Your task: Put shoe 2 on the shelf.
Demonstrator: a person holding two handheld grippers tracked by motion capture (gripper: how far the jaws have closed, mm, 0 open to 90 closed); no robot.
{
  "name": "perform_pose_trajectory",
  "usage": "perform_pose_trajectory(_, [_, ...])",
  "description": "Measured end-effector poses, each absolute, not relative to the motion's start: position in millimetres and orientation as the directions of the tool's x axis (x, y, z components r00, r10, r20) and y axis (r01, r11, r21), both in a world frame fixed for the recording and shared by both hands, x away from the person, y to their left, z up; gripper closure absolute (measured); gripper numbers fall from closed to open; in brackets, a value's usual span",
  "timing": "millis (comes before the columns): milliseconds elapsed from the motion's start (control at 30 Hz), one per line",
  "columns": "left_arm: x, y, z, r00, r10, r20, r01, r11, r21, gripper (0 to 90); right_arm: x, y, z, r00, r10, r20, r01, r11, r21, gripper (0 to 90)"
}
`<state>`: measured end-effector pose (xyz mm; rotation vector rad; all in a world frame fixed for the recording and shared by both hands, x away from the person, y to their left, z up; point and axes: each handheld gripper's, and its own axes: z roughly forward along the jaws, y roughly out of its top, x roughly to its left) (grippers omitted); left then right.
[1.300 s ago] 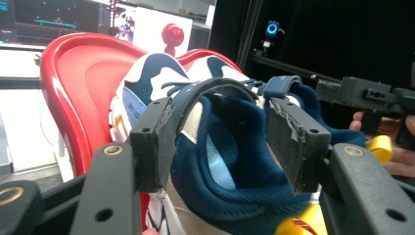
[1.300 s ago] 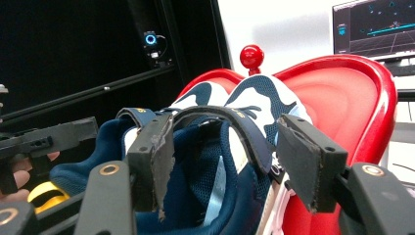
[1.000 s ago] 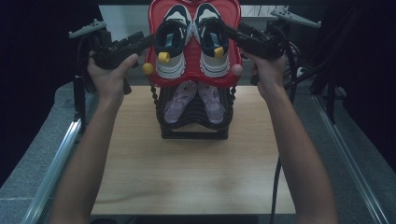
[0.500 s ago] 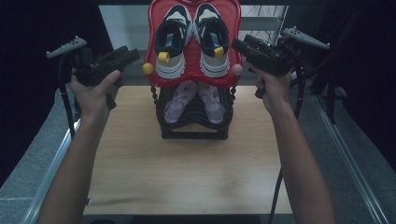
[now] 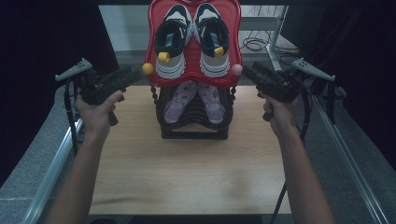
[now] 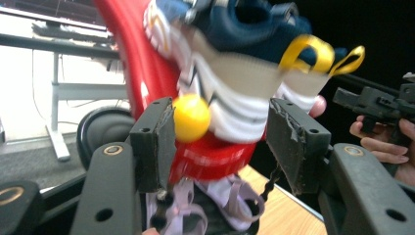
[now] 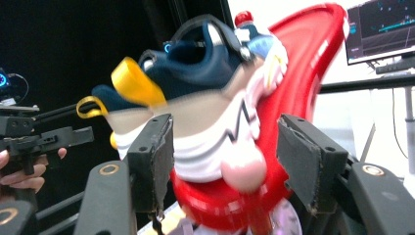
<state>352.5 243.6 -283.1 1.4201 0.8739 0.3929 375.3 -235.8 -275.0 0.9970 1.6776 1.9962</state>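
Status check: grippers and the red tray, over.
Left gripper open, right gripper open, both clear of red tray. Sneakers on it. Nothing between.

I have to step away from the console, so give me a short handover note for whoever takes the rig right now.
Left gripper: open, empty, held beside the yellow knob.
Right gripper: open, empty, held beside the pink knob.
Red tray: on top of the black rack, carrying the navy and white sneakers. Lilac shoes lie on the tier below.
Done: both pairs are on the rack, neither gripper touching anything.
Left: probably only drawing both grippers away; the wooden table holds no more shoes.
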Motion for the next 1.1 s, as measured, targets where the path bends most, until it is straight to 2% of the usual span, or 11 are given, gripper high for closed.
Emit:
perform_pose_trajectory(300, [350.0,244.4,-322.7,0.629,0.71,-0.318,0.301,0.155,0.941,44.9,369.0,-239.4,-315.1,-0.678,0.665,0.314,0.209,-0.235,0.949,39.8])
perform_pose_trajectory(800, [335.3,243.6,-363.4,0.618,0.723,-0.31,0.33,0.12,0.936,45.0,357.3,-234.3,-366.2,-0.661,0.671,0.335,0.263,-0.211,0.941,39.8])
perform_pose_trajectory(1100, [329.5,246.0,-407.2,0.593,0.728,-0.344,0.395,0.11,0.912,45.1,348.8,-233.4,-405.3,-0.647,0.671,0.363,0.321,-0.192,0.927,39.7])
